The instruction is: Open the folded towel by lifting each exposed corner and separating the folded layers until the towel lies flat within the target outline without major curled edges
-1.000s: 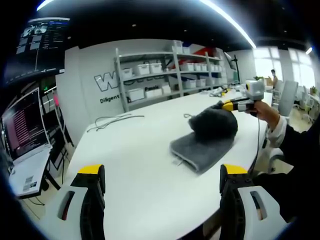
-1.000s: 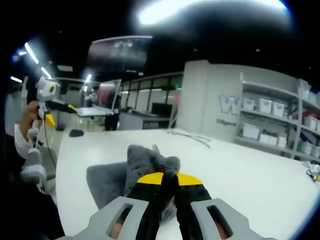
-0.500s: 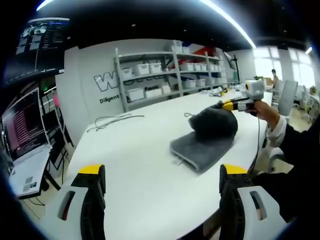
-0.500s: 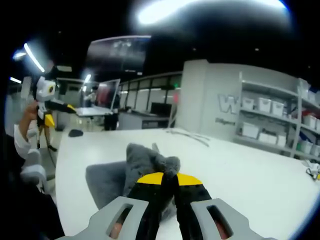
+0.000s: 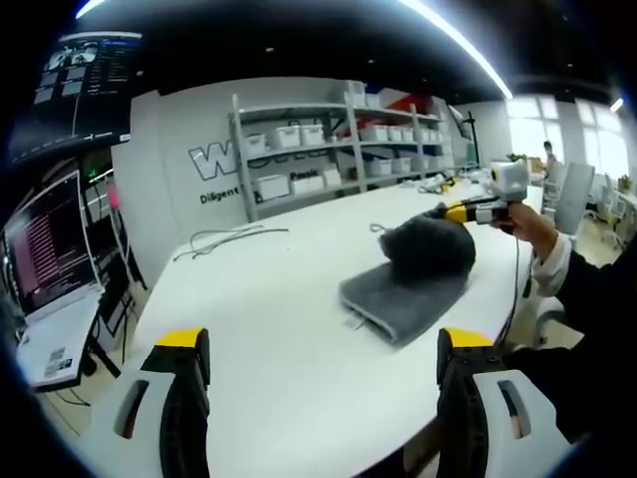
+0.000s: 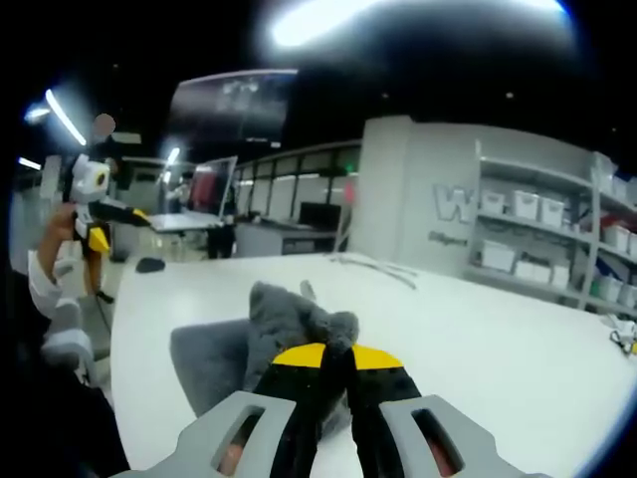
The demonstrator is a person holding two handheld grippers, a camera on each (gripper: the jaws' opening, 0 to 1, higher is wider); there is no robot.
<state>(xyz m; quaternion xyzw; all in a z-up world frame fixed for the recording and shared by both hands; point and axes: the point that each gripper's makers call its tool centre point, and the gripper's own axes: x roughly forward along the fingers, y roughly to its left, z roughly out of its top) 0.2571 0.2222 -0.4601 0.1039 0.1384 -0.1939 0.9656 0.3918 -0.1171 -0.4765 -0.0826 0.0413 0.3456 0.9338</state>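
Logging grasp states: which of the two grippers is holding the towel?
The right gripper: its jaws are shut on a lifted fold of the towel. The left gripper is open, away from it.

Large "W" and smaller "Diligent" on the wall [image 5: 189, 139].

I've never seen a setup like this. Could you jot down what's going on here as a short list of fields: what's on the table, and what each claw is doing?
Item: grey towel, still folded
Surface: white table
Right claw: shut on a raised part of the towel, lifting a layer off the rest
Left claw: open, holding nothing, held back from the towel
Also on table: thin cable at the far side
Background: shelves with white bins
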